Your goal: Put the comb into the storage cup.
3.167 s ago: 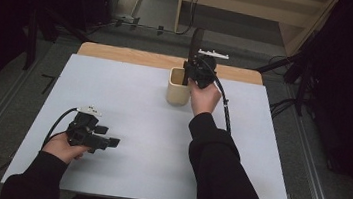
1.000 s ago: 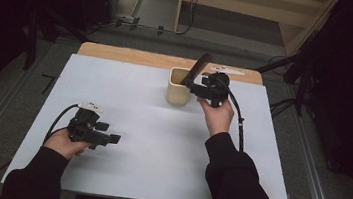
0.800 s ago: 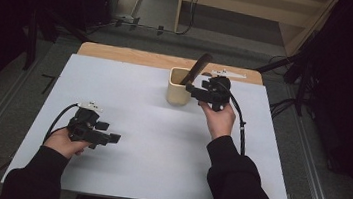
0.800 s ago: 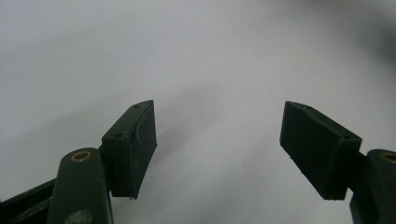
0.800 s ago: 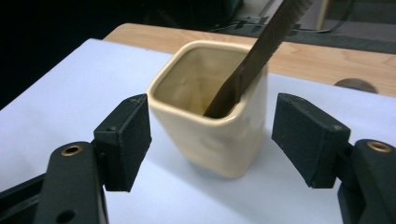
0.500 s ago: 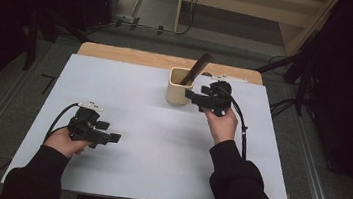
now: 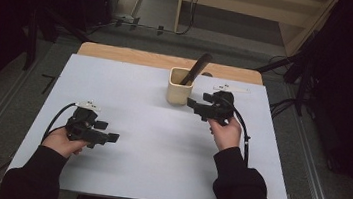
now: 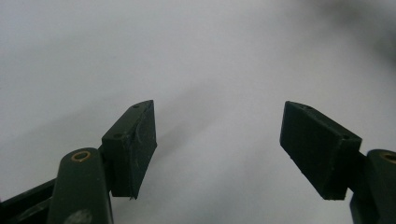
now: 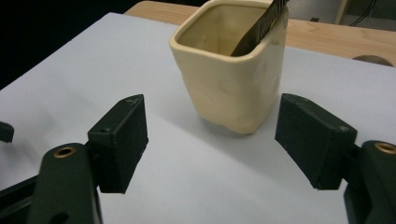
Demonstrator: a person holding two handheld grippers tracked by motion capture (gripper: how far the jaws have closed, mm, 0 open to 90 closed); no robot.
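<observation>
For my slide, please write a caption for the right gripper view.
Open right gripper facing a cream cup that holds a dark tool on the white table.

Cup on sheet, toward far edge, near centre. Tool in cup, leaning to the right and far side, top end above rim. Right gripper just right of cup and slightly nearer, jaws toward it, apart from it. Left gripper at near left of sheet, well apart from cup. Strip of table beyond far edge of sheet. Small flat piece on sheet right of cup.
</observation>
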